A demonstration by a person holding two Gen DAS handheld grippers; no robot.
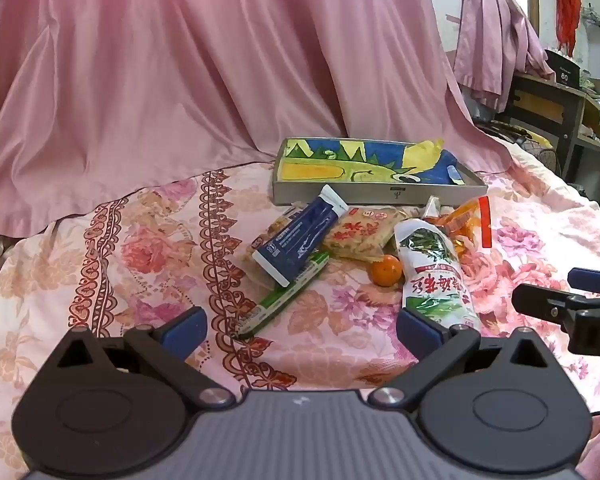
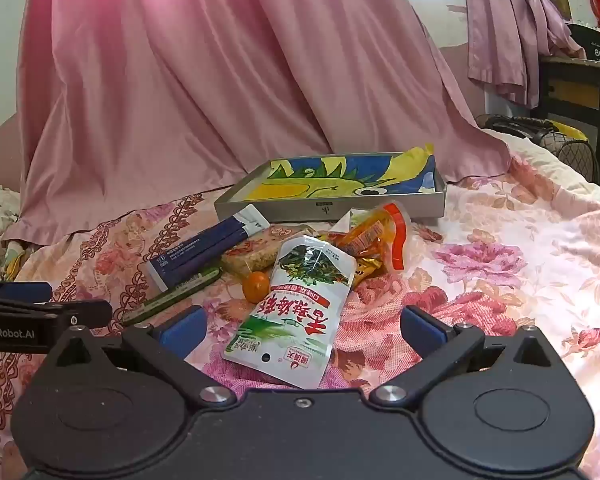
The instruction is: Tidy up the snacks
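Both tongs are held wide apart and nothing is clamped in either. The left tongs (image 1: 302, 330) are tipped downward over the floral bedspread (image 1: 140, 264), with the green-and-white stick pack (image 1: 282, 294) lying just ahead of them, its near end at about 11 o'clock from the gap. The right tongs (image 2: 302, 330) are aimed at the white-and-green snack pouch (image 2: 296, 308), whose lower end is seen lying between the blue pads (image 2: 182, 330) without being touched by either; a pickup of that pouch is judged to be the step in hand, which would explain the wide spread.

The snacks are heaped together on the bed, not yet sorted. At 12 o'clock from the heap, the shallow grey tray (image 1: 340, 196) is set, lined with a blue, yellow and green cartoon picture; it is judged to be the place meant for the snacks, and nothing is seen resting in it so far. The dark blue tube (image 1: 300, 236) is propped across the stick pack and a biscuit packet (image 1: 360, 234). A small tangerine (image 1: 386, 270) is wedged at 9 o'clock of the pouch, just beside it, and could be rolled if the pouch is dragged. An orange sachet bag (image 2: 374, 240) is crumpled at 1 o'clock of the pouch, close to the tray's front wall. A pink curtain (image 1: 180, 80) is draped behind everything.
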